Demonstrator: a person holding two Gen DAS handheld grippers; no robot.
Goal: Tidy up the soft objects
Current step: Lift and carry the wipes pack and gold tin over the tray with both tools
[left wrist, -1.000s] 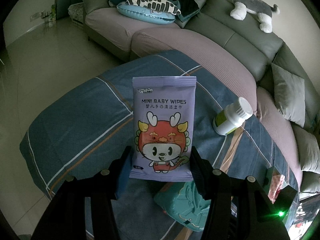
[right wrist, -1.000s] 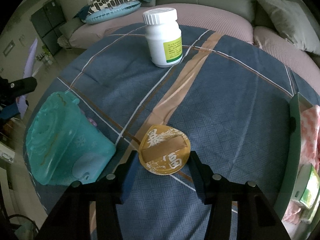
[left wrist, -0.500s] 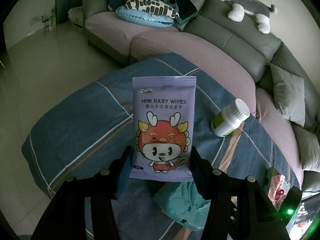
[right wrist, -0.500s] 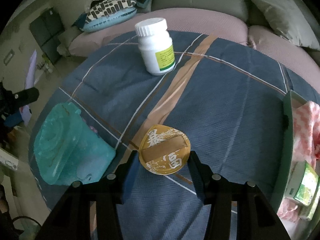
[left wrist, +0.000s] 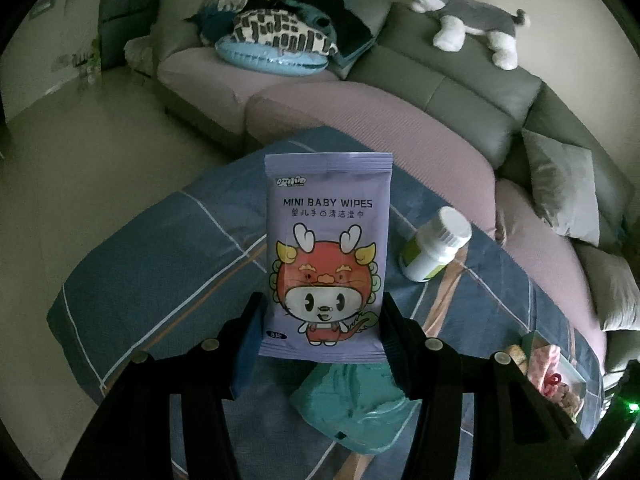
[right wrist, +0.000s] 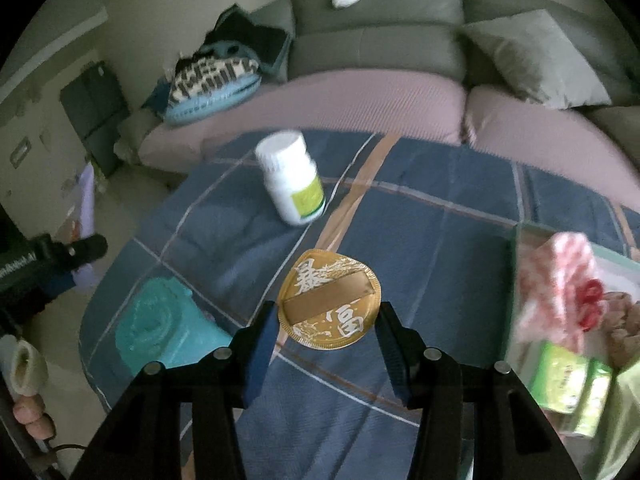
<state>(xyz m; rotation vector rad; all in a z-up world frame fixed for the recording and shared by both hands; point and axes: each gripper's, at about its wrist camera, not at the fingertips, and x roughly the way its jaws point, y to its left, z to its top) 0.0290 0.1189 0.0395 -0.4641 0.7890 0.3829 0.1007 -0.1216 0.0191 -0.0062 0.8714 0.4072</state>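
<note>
Currently, a pack of baby wipes (left wrist: 326,256) is gripped in the left tool (left wrist: 322,330) and a gold disc (right wrist: 330,300) in the right tool (right wrist: 328,334), both held above the desk (right wrist: 440,240). A teal pouch (right wrist: 160,332) and a white bottle (right wrist: 294,178) are left there, while the tray (right wrist: 516,240) at the right, already partly filled, is cut off and blurred.

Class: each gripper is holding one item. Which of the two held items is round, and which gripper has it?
The gold disc with white characters, clamped in the right gripper. The left gripper holds a flat rectangular purple baby wipes packet instead.
</note>
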